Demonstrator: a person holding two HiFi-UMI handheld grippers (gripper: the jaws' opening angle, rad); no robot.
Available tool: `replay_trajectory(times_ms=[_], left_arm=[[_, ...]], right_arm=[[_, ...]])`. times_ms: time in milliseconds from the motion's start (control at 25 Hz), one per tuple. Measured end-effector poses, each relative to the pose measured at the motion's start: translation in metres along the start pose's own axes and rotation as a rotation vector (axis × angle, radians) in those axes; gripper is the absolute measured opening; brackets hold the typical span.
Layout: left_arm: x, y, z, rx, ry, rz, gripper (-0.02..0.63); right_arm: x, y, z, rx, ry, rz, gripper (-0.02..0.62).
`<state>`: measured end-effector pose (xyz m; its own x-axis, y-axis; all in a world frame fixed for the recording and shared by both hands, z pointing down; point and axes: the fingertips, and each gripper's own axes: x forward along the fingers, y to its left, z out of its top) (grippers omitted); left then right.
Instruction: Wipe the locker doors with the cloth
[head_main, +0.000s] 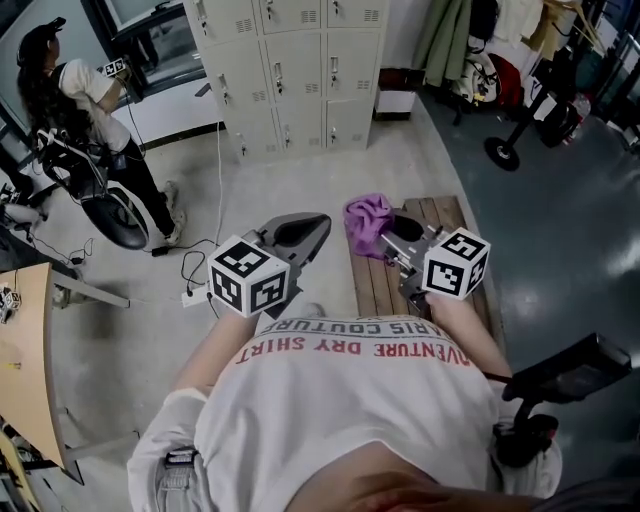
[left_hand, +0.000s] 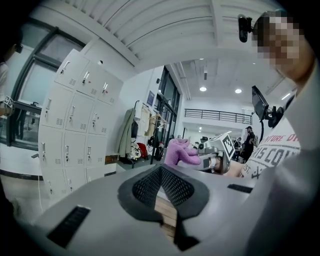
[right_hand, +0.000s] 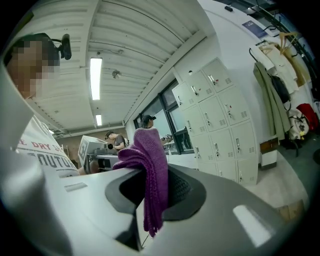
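Note:
A bank of pale grey lockers (head_main: 290, 70) stands at the far side of the floor, doors closed; it also shows at the left in the left gripper view (left_hand: 70, 125) and at the right in the right gripper view (right_hand: 220, 125). My right gripper (head_main: 392, 232) is shut on a purple cloth (head_main: 367, 222), which bunches above the jaws and hangs down between them (right_hand: 150, 180). My left gripper (head_main: 300, 232) is shut with nothing in it, its jaws meeting at a point (left_hand: 161, 170). Both grippers are held in front of my chest, well short of the lockers.
A slatted wooden bench (head_main: 395, 270) lies under the right gripper. A person (head_main: 85, 110) stands at the far left by a window beside a black-and-white machine (head_main: 110, 205). Cables and a power strip (head_main: 195, 290) lie on the floor. Coats hang at a rack (head_main: 450, 40) right of the lockers.

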<state>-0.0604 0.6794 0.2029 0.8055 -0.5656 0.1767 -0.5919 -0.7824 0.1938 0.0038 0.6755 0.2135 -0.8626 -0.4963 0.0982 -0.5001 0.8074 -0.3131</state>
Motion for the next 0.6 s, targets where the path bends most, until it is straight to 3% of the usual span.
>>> replay_trajectory(times_ms=[600], left_arm=[[0.0046,0.0030,0.0060,-0.003,-0.012,-0.013,0.000]], right_arm=[[0.0015,-0.0018,0.0064,0.000,0.006,-0.009,0.057]])
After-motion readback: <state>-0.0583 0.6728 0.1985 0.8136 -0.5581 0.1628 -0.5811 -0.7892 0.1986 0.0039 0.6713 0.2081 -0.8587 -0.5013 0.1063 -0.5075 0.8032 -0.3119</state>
